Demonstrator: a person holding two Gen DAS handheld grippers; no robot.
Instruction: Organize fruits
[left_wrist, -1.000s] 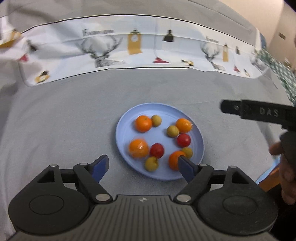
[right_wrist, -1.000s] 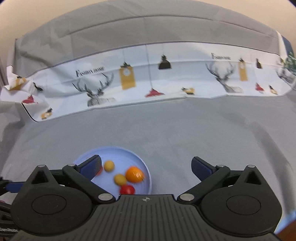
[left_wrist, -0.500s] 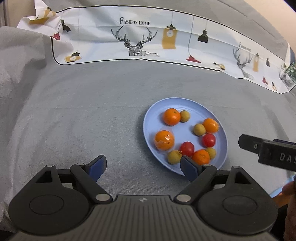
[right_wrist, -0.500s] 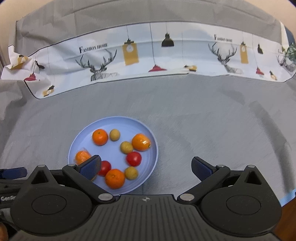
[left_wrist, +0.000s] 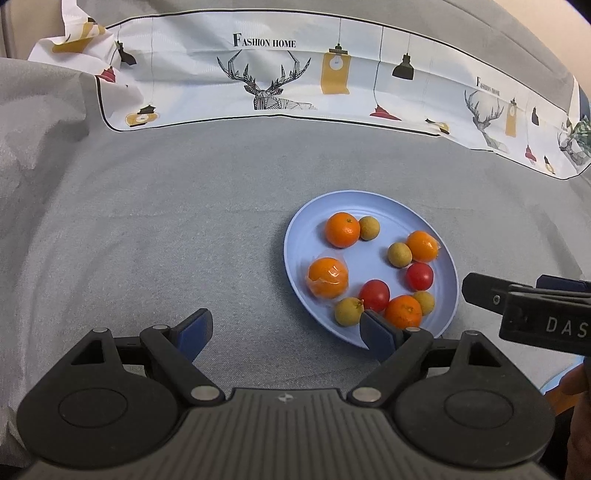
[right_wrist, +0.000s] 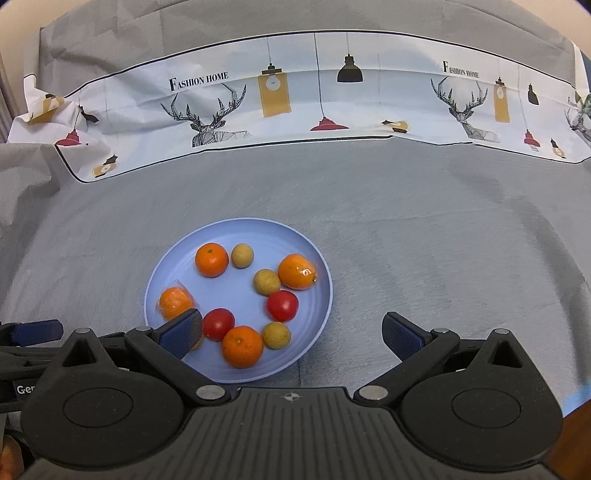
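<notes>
Blue plate sits on grey cloth, all fruit on it. Contents in the right wrist view: four oranges, four small tan fruits, two red tomatoes.

- Bare orange at 10 o'clock on the plate, tan fruit just beside it.
- Wrapped orange at 2 o'clock, touching a tan fruit.
- Tomato near 4 o'clock; second tomato toward 7 o'clock, touching the front orange at 6 o'clock.
- Wrapped orange at 8 o'clock.

Left gripper: fingers wide apart, holding nothing; its right pad overlaps the plate's near rim in view. Right gripper: fingers wide apart, empty; its left pad overlaps the plate's 7 o'clock edge.

Printed banner lies at 12 o'clock, well apart from the plate.
</notes>
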